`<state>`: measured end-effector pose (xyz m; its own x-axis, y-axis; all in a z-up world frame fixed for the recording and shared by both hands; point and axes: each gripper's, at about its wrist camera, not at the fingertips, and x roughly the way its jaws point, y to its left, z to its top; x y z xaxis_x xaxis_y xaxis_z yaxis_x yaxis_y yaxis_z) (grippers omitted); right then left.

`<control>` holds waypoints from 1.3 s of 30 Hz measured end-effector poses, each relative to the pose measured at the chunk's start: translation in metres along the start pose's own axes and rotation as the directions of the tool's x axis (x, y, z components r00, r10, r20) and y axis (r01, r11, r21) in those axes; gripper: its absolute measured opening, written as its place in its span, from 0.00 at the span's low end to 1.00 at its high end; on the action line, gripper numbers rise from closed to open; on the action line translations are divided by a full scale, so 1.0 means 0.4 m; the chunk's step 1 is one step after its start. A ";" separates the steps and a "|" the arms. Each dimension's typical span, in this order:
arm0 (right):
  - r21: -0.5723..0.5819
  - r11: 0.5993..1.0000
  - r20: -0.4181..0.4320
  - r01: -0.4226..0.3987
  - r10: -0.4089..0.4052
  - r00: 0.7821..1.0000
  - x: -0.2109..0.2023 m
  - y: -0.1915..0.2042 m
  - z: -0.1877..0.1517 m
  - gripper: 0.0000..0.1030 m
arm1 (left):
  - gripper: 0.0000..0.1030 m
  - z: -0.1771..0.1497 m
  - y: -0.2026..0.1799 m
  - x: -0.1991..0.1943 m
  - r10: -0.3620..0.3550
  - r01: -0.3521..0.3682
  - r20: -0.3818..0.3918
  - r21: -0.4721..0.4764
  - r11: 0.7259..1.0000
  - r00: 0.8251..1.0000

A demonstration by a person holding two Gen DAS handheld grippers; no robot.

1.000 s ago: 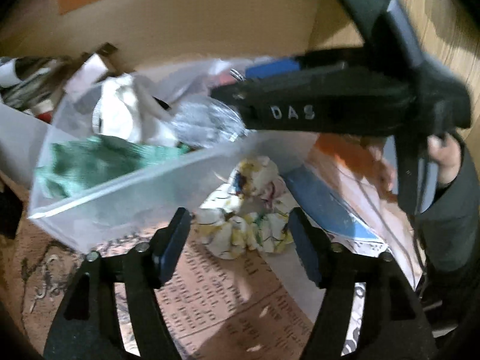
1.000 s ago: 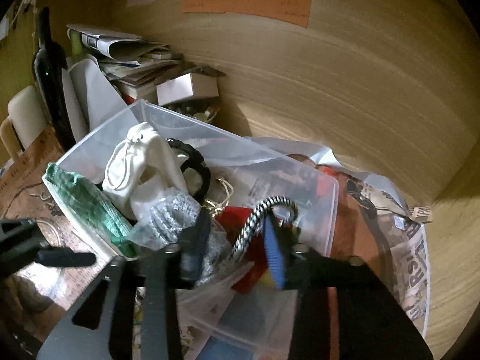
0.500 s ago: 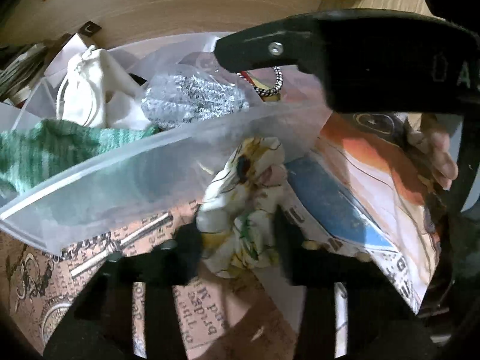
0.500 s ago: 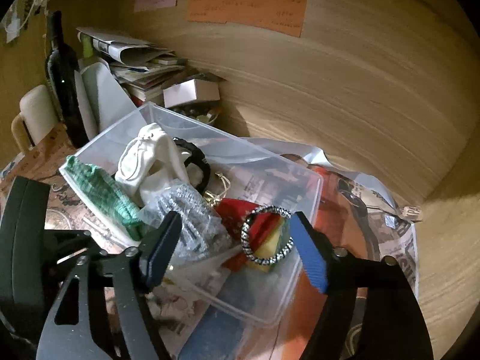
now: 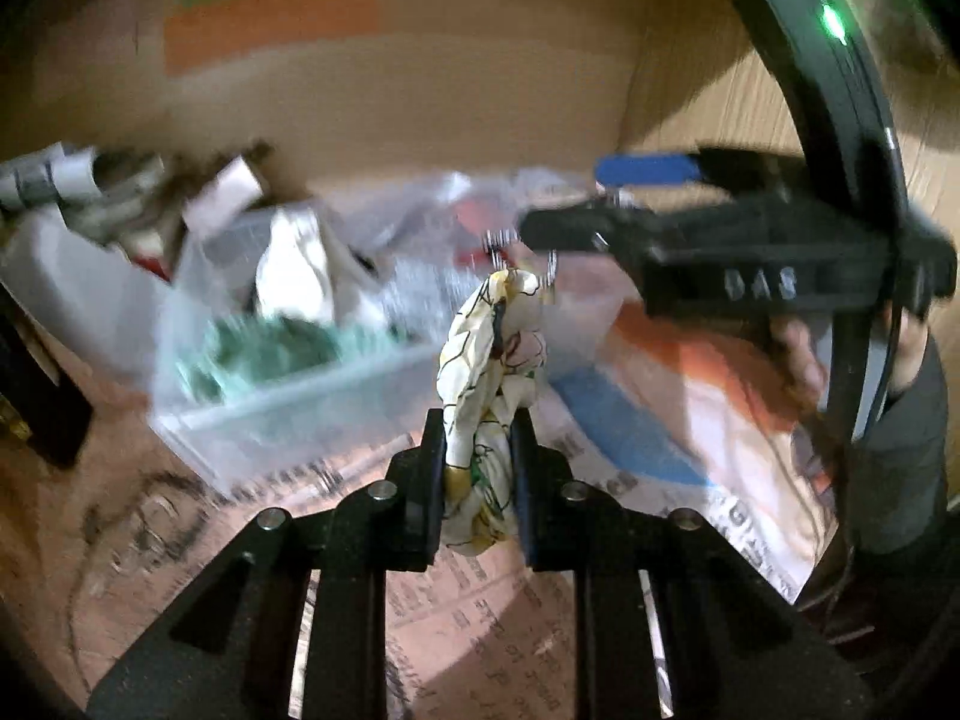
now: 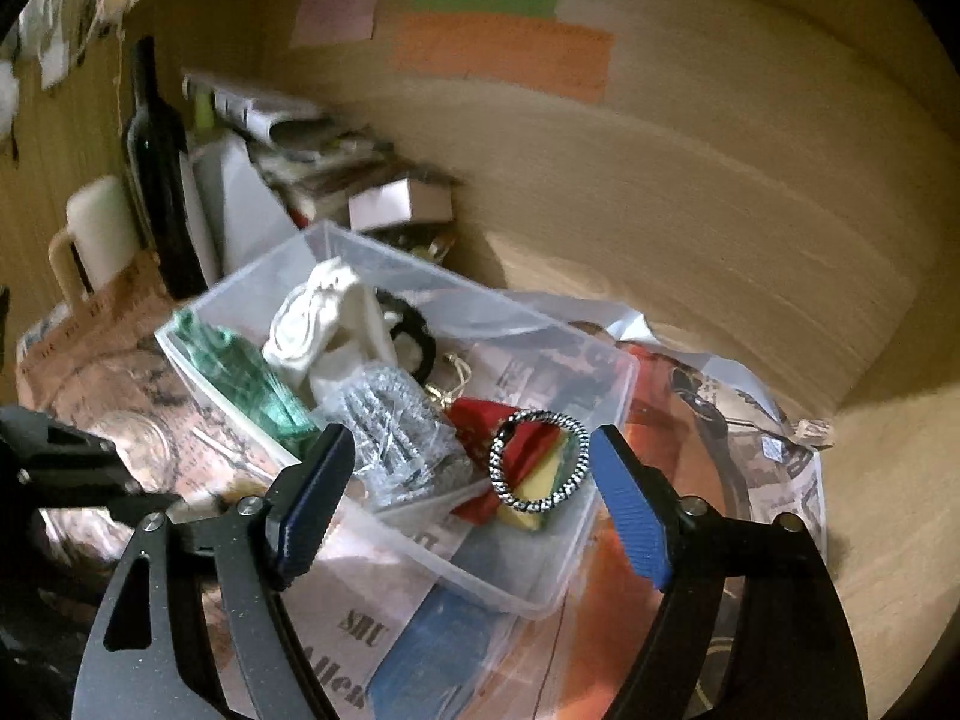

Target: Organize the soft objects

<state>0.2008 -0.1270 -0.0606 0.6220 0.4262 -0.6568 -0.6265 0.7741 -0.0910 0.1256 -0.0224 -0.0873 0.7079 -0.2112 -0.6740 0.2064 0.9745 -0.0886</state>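
My left gripper point(image 5: 477, 468) is shut on a white and yellow patterned scrunchie point(image 5: 492, 372), held up above the newspaper in front of the clear plastic bin point(image 5: 288, 402). My right gripper point(image 6: 468, 498) is open and empty, just above the bin's near rim point(image 6: 510, 591). In the bin lie a black-and-white braided hair ring point(image 6: 537, 459), a red and yellow cloth point(image 6: 528, 462), a silvery mesh bundle point(image 6: 390, 420), a white cloth point(image 6: 327, 324), a green knit piece point(image 6: 234, 372) and a black band point(image 6: 414, 336). The right gripper also shows in the left wrist view point(image 5: 600, 204).
Newspaper point(image 6: 774, 450) covers the table. A dark bottle point(image 6: 159, 180), a cream mug point(image 6: 90, 234), stacked papers point(image 6: 288, 138) and a small white box point(image 6: 399, 204) stand behind the bin. A wooden wall with coloured notes point(image 6: 504, 54) is at the back.
My left gripper closed on the patterned scrunchie and lifted it off the newspaper. My right gripper opened, let the braided ring drop into the bin, and drew back a little.
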 end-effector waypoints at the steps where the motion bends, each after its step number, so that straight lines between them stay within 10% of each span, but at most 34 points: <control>1: 0.013 1.000 0.018 0.008 -0.009 1.000 -0.014 -0.003 -0.001 0.76 | 0.19 0.014 0.004 -0.009 0.008 -0.008 0.018 0.001 1.000 1.000; 10: 0.084 0.996 0.139 0.039 -0.050 0.989 -0.117 -0.016 -0.021 0.79 | 0.22 0.117 0.053 0.075 0.103 -0.103 0.044 -0.012 0.995 0.994; 15: 0.091 0.995 0.163 0.029 -0.044 0.986 -0.133 -0.008 -0.038 0.79 | 0.49 0.131 0.081 0.110 0.128 -0.127 0.019 -0.042 0.991 0.992; 21: 0.111 0.993 0.196 0.032 -0.053 0.979 -0.146 -0.006 -0.047 0.79 | 0.58 0.118 0.077 0.033 0.160 -0.154 0.118 -0.052 0.987 0.980; 33: 0.172 0.985 0.333 0.016 -0.074 0.940 -0.252 0.026 -0.041 0.79 | 0.77 0.109 0.006 -0.219 0.190 -0.183 0.386 -0.054 0.982 0.903; 39: 0.191 0.982 0.404 0.005 -0.083 0.911 -0.308 0.059 -0.047 0.95 | 0.93 0.089 -0.011 -0.292 0.197 -0.187 0.454 -0.068 0.980 0.869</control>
<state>0.1005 -0.1701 0.0042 0.8086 0.5128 -0.2883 -0.5221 0.8514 0.0501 0.0662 -0.0049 0.0180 0.9624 -0.0259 -0.2705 0.0239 0.9997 -0.0107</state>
